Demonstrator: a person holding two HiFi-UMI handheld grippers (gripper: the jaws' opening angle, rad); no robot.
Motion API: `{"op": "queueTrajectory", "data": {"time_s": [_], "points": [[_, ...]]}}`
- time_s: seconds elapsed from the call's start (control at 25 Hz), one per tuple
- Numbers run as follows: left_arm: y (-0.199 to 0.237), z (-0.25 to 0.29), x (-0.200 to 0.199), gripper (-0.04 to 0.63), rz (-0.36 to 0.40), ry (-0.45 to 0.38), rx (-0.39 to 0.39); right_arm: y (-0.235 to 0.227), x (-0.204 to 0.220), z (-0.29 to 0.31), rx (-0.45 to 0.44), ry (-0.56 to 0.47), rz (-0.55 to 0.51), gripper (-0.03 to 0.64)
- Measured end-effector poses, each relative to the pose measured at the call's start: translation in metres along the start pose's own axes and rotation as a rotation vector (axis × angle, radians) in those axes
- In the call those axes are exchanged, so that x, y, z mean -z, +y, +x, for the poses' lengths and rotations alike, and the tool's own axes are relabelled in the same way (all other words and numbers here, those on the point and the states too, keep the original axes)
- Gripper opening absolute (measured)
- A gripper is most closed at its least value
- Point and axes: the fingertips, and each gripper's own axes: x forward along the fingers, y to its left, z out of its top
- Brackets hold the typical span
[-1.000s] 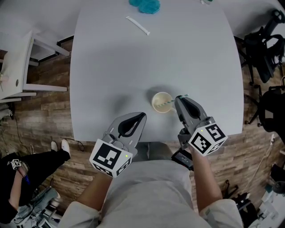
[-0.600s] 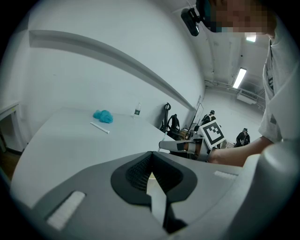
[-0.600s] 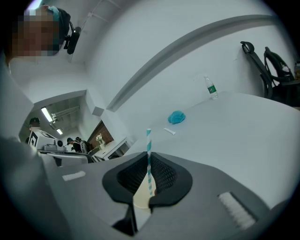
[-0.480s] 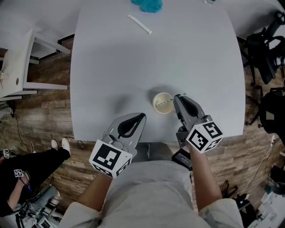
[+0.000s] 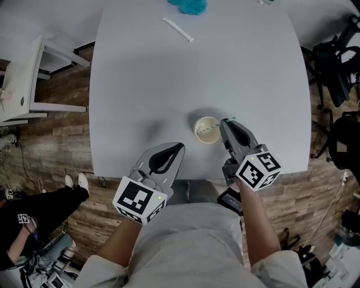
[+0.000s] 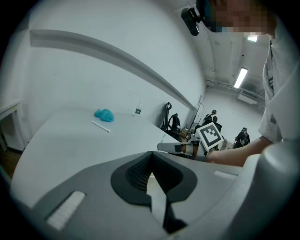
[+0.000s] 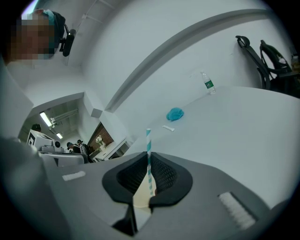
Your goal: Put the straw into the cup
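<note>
Lowers the right claw point(image 5: 225, 122) a touch against a second ago, striped straw point(image 5: 211, 128) with it.
Grips the straw between clenched pads, lower end inside the paper cup point(image 5: 198, 124) near the desk's point(image 5: 169, 84) front edge, top poking above the claw tips. Keeps the left claw point(image 5: 180, 145) where it was, clenched on nothing, over the desk edge, near the cup but apart from it. Shows a white paper strip point(image 5: 178, 30) and a blue wad point(image 5: 188, 4) at the far side.
</note>
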Motion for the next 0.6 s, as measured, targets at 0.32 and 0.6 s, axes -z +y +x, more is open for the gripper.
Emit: {"op": "queueTrajectory", "data": {"time_s": [0.32, 0.6], "points": [[-0.0013, 0.001, 0.0001, 0.018, 0.003, 0.005, 0.002, -0.0107, 0.0003, -0.0011, 0.015, 0.003, 0.008, 0.034], [-0.0012, -0.0014, 0.0009, 0.018, 0.005, 0.01, 0.004, -0.0098, 0.0078, 0.0006, 0.019, 0.021, 0.007, 0.058]]}}
